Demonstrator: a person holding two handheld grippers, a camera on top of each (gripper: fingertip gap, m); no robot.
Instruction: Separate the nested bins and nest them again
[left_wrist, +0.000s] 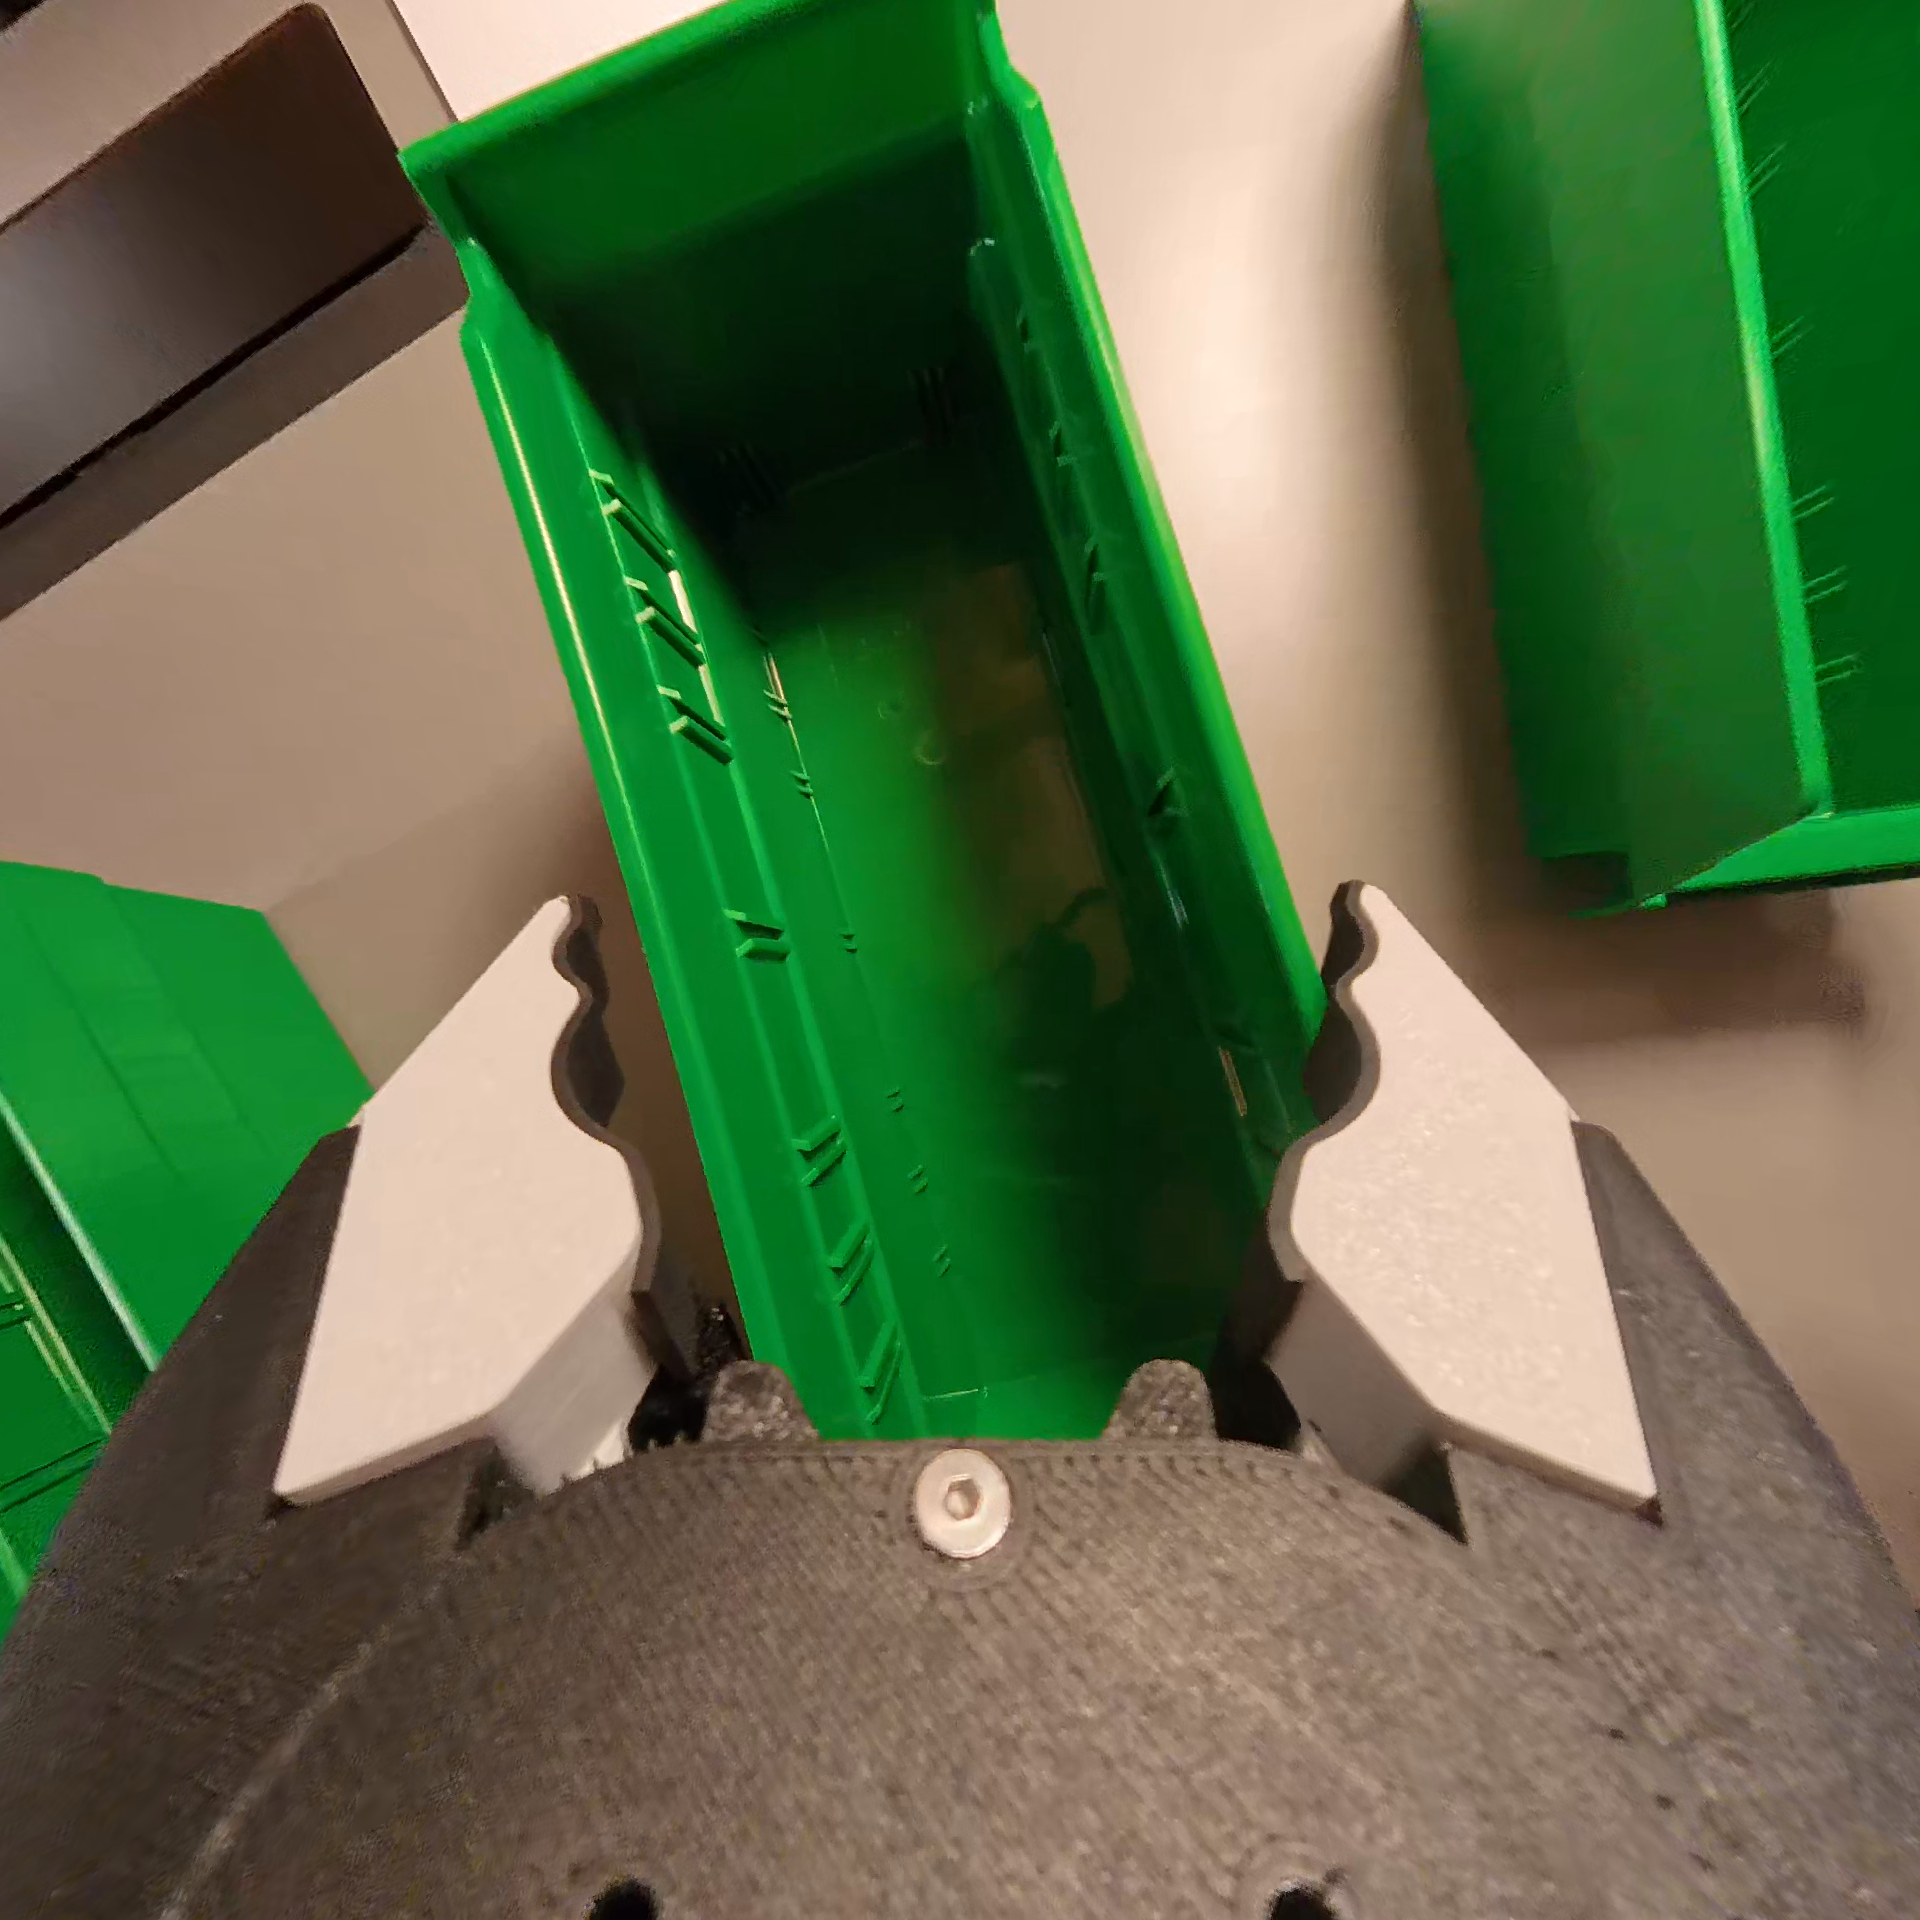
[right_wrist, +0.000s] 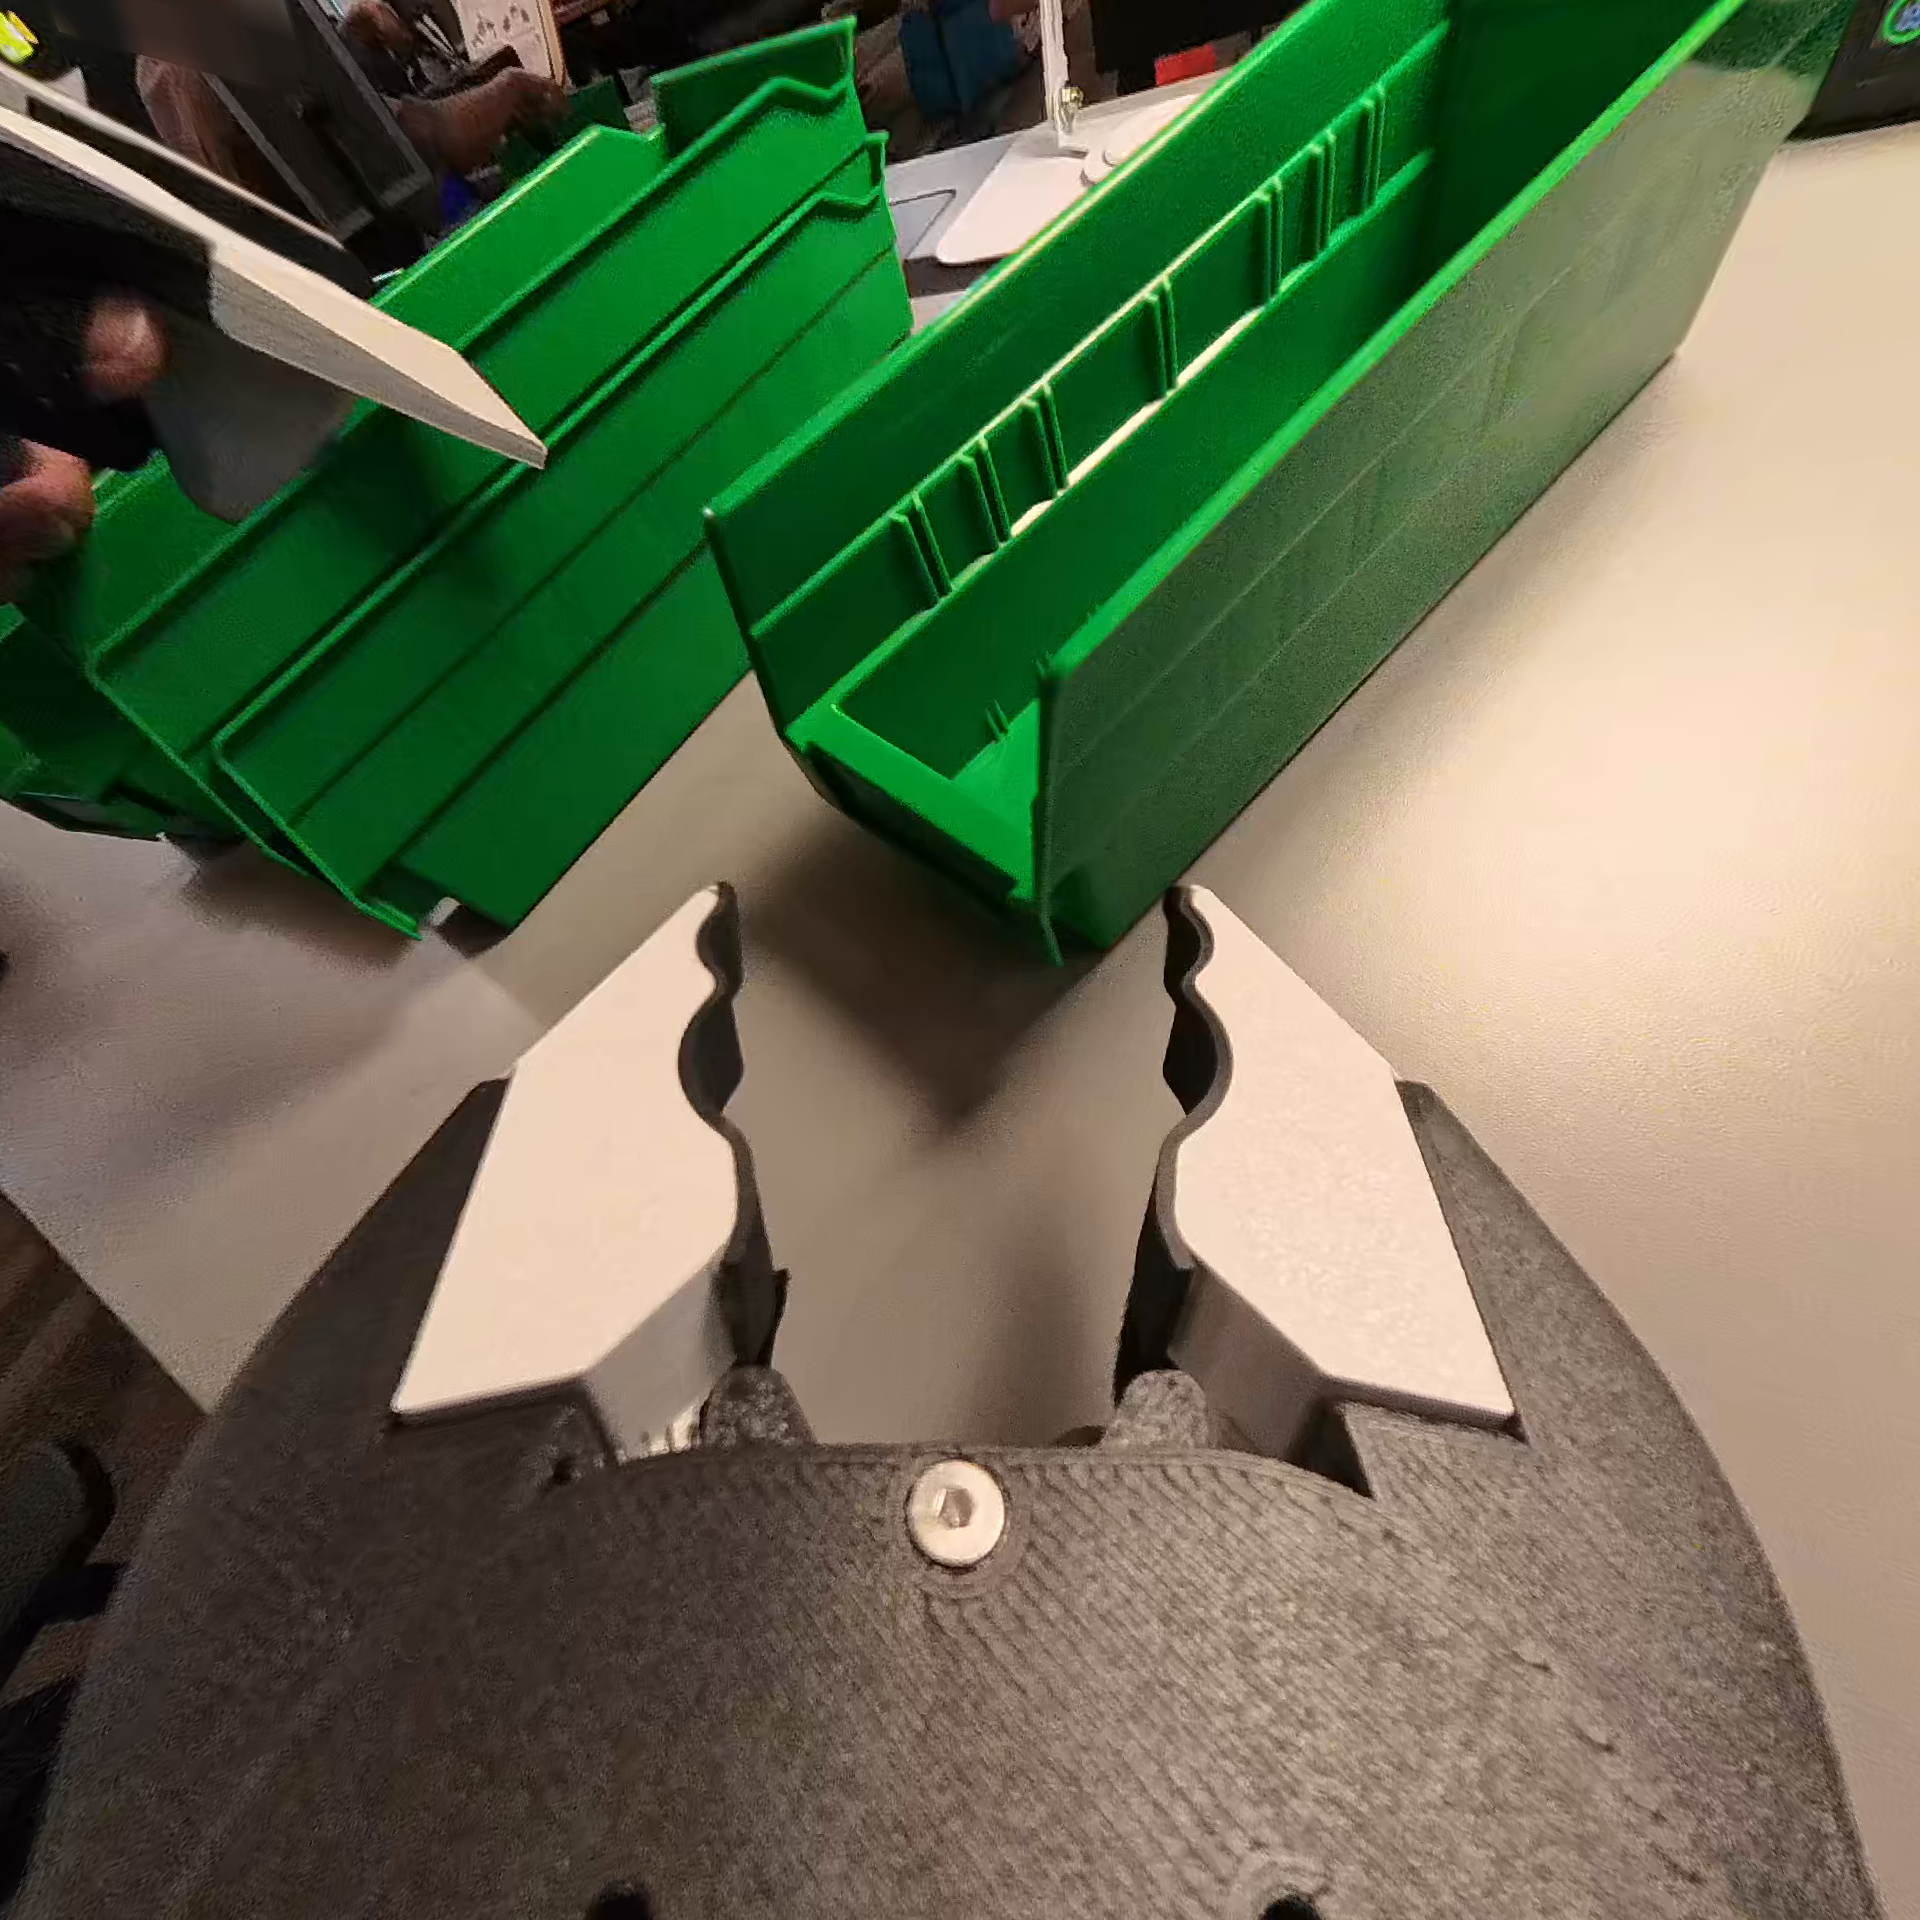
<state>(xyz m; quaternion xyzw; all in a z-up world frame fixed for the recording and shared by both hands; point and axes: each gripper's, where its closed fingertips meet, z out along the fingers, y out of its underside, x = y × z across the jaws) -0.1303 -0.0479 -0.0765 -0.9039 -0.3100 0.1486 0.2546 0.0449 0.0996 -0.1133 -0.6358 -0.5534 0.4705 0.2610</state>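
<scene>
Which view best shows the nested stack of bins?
The right wrist view: the nested stack lies at left, its layered rims plain to see, with the left gripper over it. The left wrist view looks straight down into the stack, so mostly the top bin's inside shows, and the layering is hard to tell.

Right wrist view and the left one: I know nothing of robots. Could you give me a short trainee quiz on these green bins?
1. True or false: the right gripper holds a bin.
2. The left gripper has its fingers: A) either side of a green bin; B) over bare table; C) around a cup.
3. Fill in: in the right wrist view, the nested stack lies to the ____ of the single bin.

Key: 1 false; 2 A; 3 left.
</scene>
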